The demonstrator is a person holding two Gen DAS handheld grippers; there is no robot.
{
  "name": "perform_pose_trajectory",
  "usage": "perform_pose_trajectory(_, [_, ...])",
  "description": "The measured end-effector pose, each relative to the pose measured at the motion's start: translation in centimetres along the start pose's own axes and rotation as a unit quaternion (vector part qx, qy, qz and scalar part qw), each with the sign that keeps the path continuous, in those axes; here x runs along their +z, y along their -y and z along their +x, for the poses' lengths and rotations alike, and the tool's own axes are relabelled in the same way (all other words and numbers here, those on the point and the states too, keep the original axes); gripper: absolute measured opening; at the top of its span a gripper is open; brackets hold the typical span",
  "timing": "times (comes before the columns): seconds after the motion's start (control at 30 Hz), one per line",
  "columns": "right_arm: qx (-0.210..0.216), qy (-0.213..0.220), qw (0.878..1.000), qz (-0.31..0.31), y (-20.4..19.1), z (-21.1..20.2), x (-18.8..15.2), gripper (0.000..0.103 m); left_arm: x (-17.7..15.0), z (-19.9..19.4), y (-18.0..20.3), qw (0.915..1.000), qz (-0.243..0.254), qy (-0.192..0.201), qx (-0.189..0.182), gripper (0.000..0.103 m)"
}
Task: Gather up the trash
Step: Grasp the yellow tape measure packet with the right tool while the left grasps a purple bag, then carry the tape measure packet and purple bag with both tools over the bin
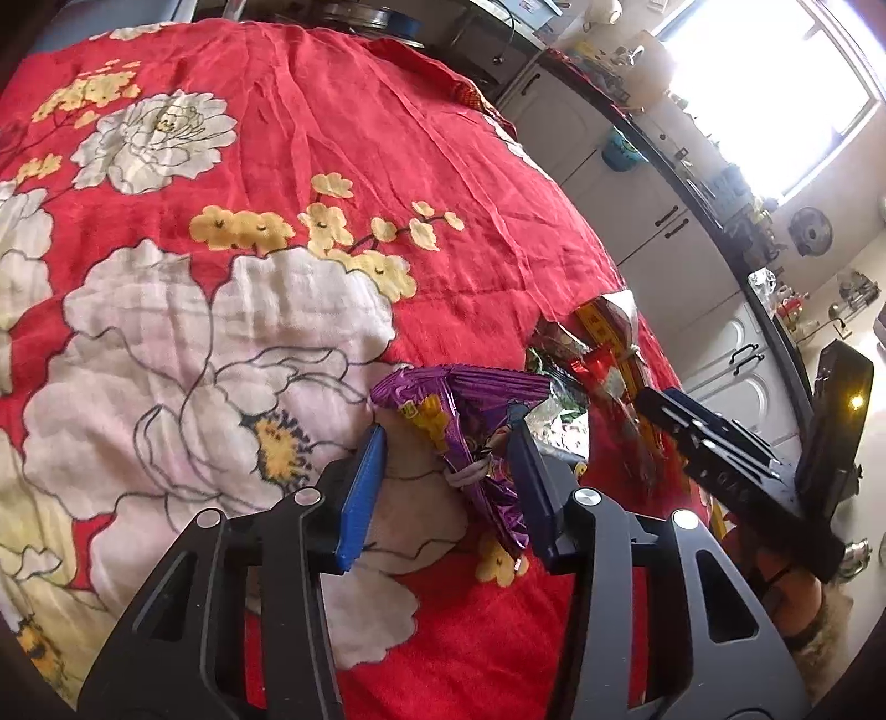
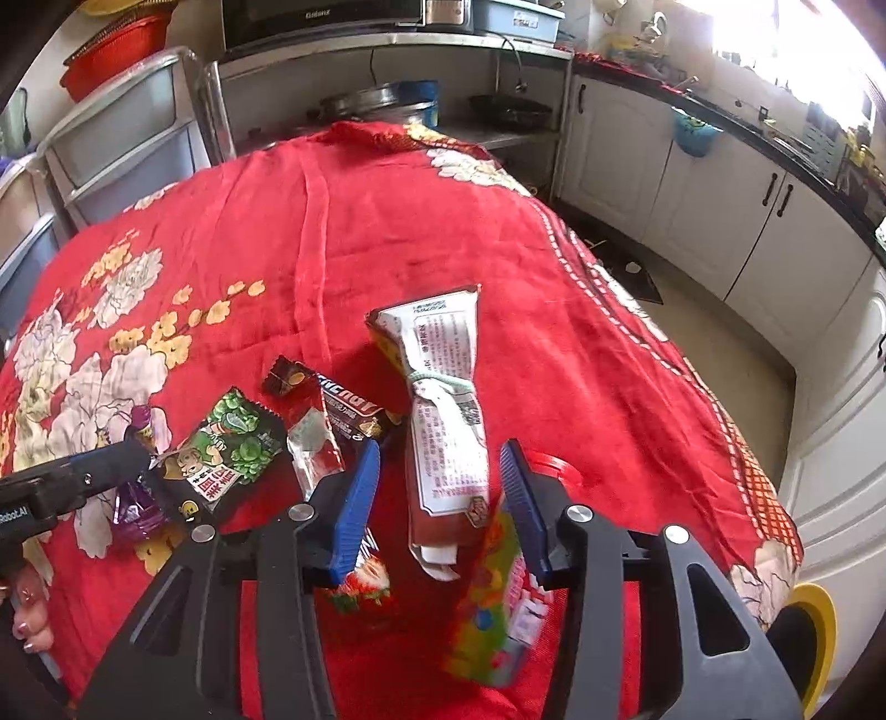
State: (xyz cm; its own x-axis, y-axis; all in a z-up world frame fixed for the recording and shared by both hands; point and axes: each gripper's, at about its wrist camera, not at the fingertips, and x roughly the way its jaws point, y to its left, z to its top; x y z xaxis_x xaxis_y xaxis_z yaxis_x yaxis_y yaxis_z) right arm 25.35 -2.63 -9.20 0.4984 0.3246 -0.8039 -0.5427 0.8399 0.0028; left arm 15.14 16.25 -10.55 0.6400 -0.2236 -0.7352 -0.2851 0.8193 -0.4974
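Observation:
A crumpled purple snack wrapper [image 1: 476, 421] lies on the red flowered tablecloth [image 1: 332, 138] between the open fingers of my left gripper [image 1: 448, 448]; it also shows in the right wrist view [image 2: 135, 498]. My right gripper [image 2: 440, 462] is open around a tied red-and-white snack bag [image 2: 448, 421] lying on the cloth. Beside it lie a green wrapper [image 2: 221, 448], a brown Snickers wrapper [image 2: 349, 404], a silver-red wrapper [image 2: 313, 448] and a colourful carton [image 2: 493, 603]. The right gripper appears in the left wrist view [image 1: 720, 454].
The table's right edge [image 2: 736, 443] drops to a tiled floor beside white kitchen cabinets [image 2: 692, 205]. A metal shelf with a microwave [image 2: 321, 22] stands behind the table. A yellow-rimmed round object [image 2: 814, 631] sits low at the right.

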Motion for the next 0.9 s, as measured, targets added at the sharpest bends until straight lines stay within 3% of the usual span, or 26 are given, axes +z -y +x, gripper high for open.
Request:
perform_pose_trajectory(0.13, [0.002, -0.012, 1.000, 0.003, -0.2, 1.1, 0.1, 0.040, 0.3, 0.4, 0.0, 1.0000, -0.001, 0.000, -0.001, 0.033])
perform_pose_trajectory(0.37, [0.016, -0.019, 0.999, 0.021, 0.0, 2.1, 0.0, 0.025, 0.6, 0.6, -0.4, 1.0000, -0.003, 0.004, -0.002, 0.026])
perform_pose_trajectory(0.57, [0.056, -0.004, 0.997, 0.058, 0.5, 0.8, -0.3, 0.024, 0.4, 0.4, -0.5, 1.0000, 0.005, 0.007, -0.001, 0.023])
perform_pose_trajectory(0.9, [0.084, 0.032, 0.993, 0.080, 0.3, -2.6, -1.4, 0.024, -0.1, -2.2, -0.4, 0.9989, 0.024, 0.036, 0.020, 0.022])
